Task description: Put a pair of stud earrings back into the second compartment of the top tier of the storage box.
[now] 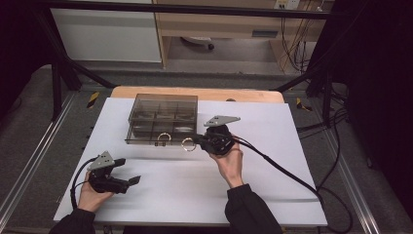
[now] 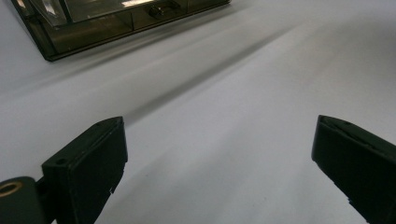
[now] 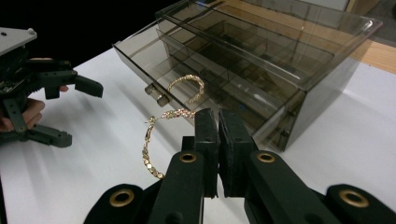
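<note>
Smoky box (image 1: 163, 118) with one bracelet (image 3: 187, 87) in its open drawer, right gripper (image 3: 218, 122) clenched on second bracelet (image 3: 152, 144), left gripper (image 1: 129, 171) spread wide.

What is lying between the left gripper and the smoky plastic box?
Nothing: in the high view, bare white table separates the left gripper from the box. The left gripper view shows the same bare stretch.

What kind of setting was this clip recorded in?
Probably a lab data-collection rig, not a home: a black metal frame surrounds a table covered in white sheet, loose cables trail behind, and dark curtains screen the sides.
</note>
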